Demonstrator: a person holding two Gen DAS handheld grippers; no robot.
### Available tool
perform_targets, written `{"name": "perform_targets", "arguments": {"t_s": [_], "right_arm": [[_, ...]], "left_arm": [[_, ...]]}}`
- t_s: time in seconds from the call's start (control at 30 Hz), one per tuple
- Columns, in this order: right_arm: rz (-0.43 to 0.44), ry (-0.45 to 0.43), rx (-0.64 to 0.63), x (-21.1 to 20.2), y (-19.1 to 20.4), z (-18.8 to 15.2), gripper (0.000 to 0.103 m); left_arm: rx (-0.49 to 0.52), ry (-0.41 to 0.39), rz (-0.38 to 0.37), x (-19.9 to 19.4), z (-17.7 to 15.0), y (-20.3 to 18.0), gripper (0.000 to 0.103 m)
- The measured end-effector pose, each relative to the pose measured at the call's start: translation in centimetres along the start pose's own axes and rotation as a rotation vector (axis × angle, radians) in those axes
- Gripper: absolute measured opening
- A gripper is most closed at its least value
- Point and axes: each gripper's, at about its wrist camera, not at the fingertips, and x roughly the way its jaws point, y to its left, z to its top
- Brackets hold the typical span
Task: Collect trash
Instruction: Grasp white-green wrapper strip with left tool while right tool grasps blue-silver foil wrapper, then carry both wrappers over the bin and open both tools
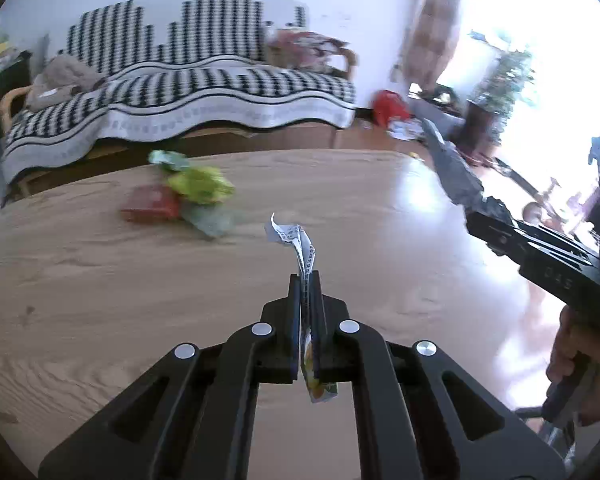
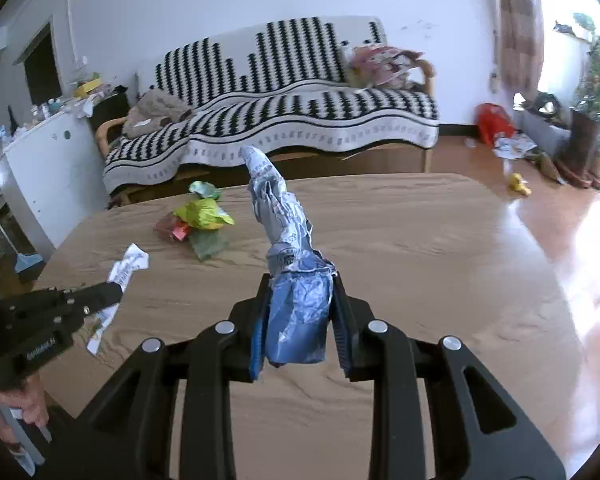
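Above the wooden table [image 2: 400, 240], I am holding a crumpled blue wrapper [image 2: 296, 312] clamped in my right gripper [image 2: 300, 304] and a thin white wrapper [image 1: 306, 256] pinched in my left gripper [image 1: 309, 280], while a pile of wrappers [image 2: 198, 222] at the table's far side is waiting uncollected.

A thin white printed wrapper [image 1: 305, 256] stands pinched between the left tool's [image 1: 310, 280] fingers, its top curling over. A crumpled silver-blue foil wrapper [image 2: 288, 248] rises from the right tool [image 2: 300, 280]. More crumpled green, yellow and red wrappers [image 2: 198, 220] lie heaped on the bench [image 2: 420, 248]
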Motion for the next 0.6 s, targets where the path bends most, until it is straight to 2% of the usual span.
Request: {"name": "perform_targets", "arguments": {"t_s": [0.17,0.4,0.53,0.6], "right_arm": [[-0.052,-0.018,0.021,-4.7,-2.2,-2.4,0.028],[-0.089,-0.044,0.058,-10.5,-4.9,-6.4,0.028],[-0.105,-0.050,0.113,-13.5,-6.7,-10.6,0.028],[-0.104,-0.015,0.182,-14.4,-8.4,-14.7,0.028]], "left_arm": [[0.060,0.004,-0.087,-1.4,-2.1,-5.9,0.003],[0.118,0.024,-0.150,-3.1,-5.0,-11.4,0.003],[0.181,0.082,-0.193,-3.3,-8.5,-15.0,0.003],[0.184,0.159,-0.248,-2.3,-11.0,-16.7,0.003]]}}
